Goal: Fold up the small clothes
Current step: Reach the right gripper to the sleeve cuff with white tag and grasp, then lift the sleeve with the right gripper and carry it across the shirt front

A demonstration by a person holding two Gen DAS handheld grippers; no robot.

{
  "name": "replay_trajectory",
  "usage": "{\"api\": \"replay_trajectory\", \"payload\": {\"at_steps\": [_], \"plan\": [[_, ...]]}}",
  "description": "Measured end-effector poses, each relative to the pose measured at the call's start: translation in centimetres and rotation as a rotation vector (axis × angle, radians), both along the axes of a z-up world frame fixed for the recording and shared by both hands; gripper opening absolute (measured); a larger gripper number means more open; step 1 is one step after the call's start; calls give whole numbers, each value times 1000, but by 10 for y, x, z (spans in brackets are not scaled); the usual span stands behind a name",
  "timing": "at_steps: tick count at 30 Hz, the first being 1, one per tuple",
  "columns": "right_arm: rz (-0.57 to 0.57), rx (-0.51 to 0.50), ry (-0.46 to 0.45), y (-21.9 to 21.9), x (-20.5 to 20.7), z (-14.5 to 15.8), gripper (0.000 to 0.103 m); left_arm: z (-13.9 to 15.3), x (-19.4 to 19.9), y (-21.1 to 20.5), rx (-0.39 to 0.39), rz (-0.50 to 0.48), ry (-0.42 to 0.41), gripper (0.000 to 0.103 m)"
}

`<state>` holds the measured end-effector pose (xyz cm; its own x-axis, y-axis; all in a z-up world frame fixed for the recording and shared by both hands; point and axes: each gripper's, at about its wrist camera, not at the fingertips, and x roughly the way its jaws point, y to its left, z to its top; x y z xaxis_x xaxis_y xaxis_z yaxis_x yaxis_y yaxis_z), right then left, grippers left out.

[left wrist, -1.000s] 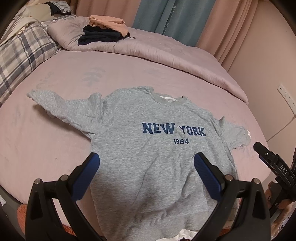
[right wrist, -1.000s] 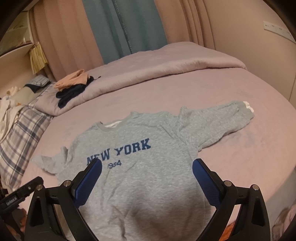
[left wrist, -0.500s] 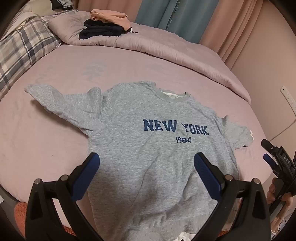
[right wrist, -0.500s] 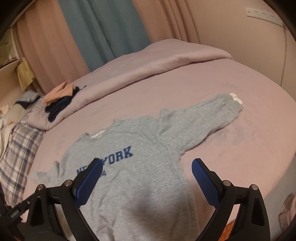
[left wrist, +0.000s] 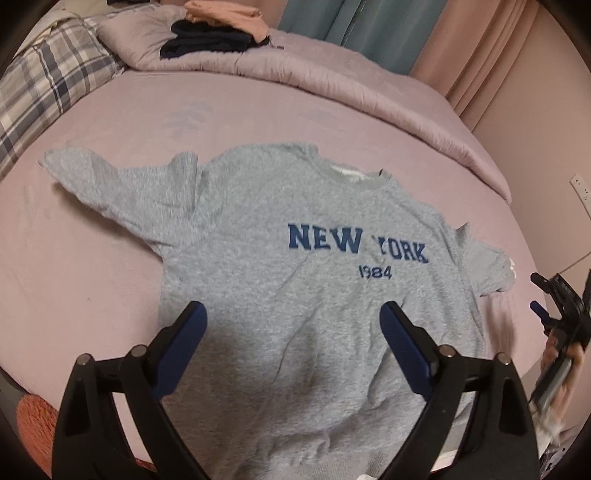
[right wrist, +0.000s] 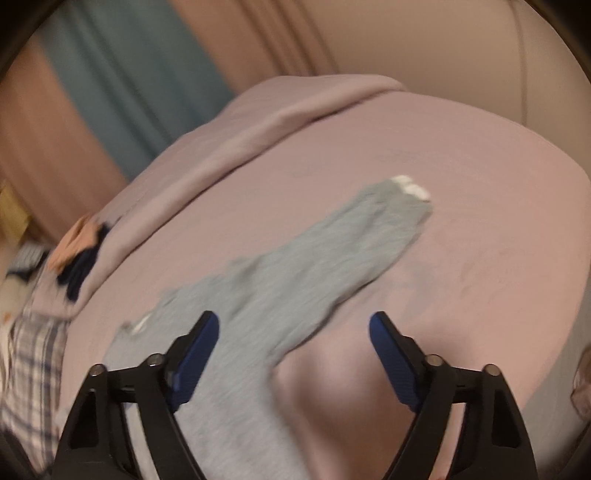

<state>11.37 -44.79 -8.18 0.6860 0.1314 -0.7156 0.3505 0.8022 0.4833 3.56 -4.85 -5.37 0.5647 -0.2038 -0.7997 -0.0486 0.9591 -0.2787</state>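
Note:
A grey sweatshirt (left wrist: 295,280) printed "NEW YORK 1984" lies flat, front up, on the pink bed, both sleeves spread. My left gripper (left wrist: 291,325) is open and empty, above the lower body of the sweatshirt. My right gripper (right wrist: 293,332) is open and empty, above the armpit of the right sleeve (right wrist: 332,251), whose white-edged cuff (right wrist: 410,188) points away. The right gripper also shows at the far right of the left wrist view (left wrist: 557,306). The right wrist view is blurred.
A folded pink duvet (left wrist: 332,74) runs along the far side of the bed (left wrist: 92,277). Stacked dark and peach clothes (left wrist: 218,29) lie on it. A plaid pillow (left wrist: 40,92) lies far left. An orange rug (left wrist: 33,424) shows at the bed's near edge. Curtains and wall stand behind.
The right gripper has swung to the right, from over the sweatshirt's body to over its right sleeve. The left gripper has moved slightly forward and lower. Both stay open.

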Motion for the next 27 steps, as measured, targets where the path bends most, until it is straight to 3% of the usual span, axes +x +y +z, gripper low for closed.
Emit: {"api": "replay_trajectory", "payload": {"at_steps": [3, 10, 13, 14, 16, 18, 21, 27], "plan": [[-79, 47, 74, -40, 25, -24, 64, -8, 2, -3, 4, -2, 25, 90], [-159, 177, 161, -81, 64, -68, 62, -25, 8, -7, 12, 6, 73, 87], [-175, 222, 175, -84, 72, -81, 52, -29, 9, -6, 9, 3, 93, 86], [-178, 220, 179, -83, 74, -84, 44, -30, 9, -5, 10, 6, 96, 86], [-189, 197, 188, -80, 75, -82, 27, -29, 9, -3, 14, 14, 95, 86], [-205, 202, 167, -83, 70, -78, 20, -27, 8, 0, 15, 21, 93, 86], [-244, 201, 96, -95, 58, -63, 18, -26, 10, 3, 21, 28, 88, 86], [-246, 101, 104, -94, 56, -54, 18, -23, 9, 14, 2, 46, 76, 86]]}}
